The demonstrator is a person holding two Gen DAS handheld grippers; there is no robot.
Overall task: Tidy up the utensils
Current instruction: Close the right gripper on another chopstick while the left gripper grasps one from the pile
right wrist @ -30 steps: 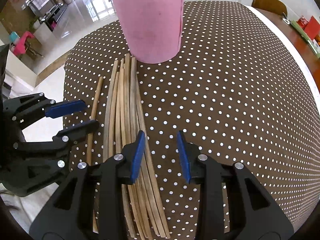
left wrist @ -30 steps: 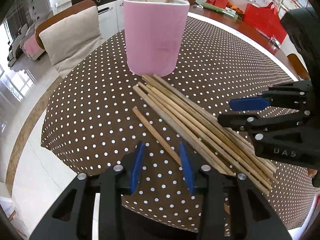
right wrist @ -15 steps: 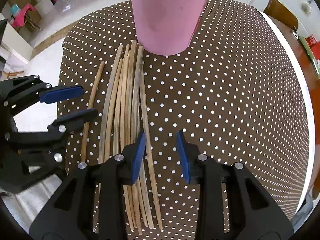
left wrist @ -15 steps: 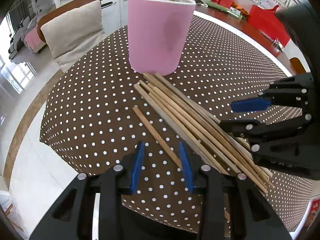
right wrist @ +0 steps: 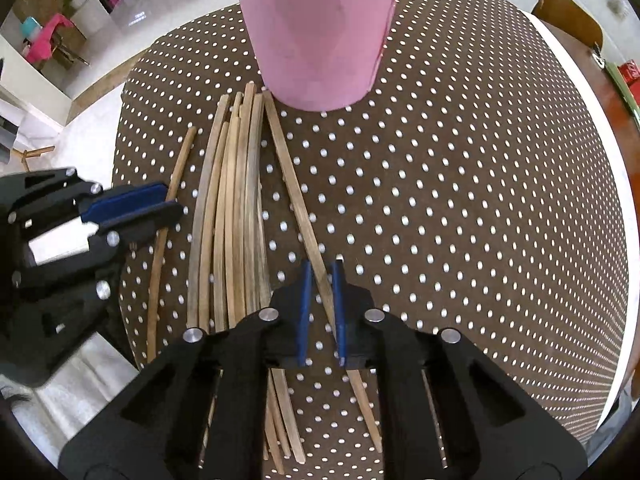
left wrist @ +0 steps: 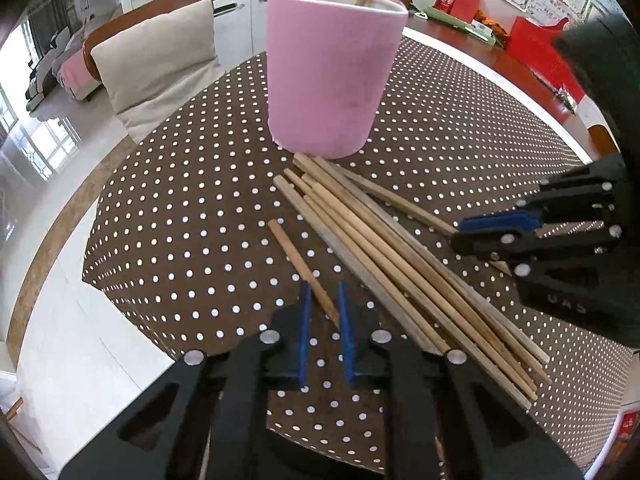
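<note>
A pink cup (left wrist: 332, 80) stands on the dotted tablecloth with two chopsticks upright in it. In front of it lies a bundle of wooden chopsticks (left wrist: 384, 248). One lone chopstick (left wrist: 296, 258) lies left of the bundle and runs between the blue pads of my left gripper (left wrist: 323, 290), whose jaws are closing and pinch it. In the right wrist view another chopstick (right wrist: 292, 184), splayed off the bundle's right side (right wrist: 236, 200), runs between the pads of my right gripper (right wrist: 320, 270), whose jaws are closing and pinch it too. The cup (right wrist: 316, 32) fills the top there.
The brown dotted cloth (right wrist: 460, 200) covers a round table whose edge drops off just behind both grippers. A cushioned chair (left wrist: 156, 56) stands at the far left. Red bags and papers (left wrist: 532, 52) lie on the wood table at the back right.
Both grippers' jaws have narrowed from wide apart to a pinch, each around one chopstick. The right gripper's chopstick has splayed away from the bundle. Both views have closed in on the cup.
</note>
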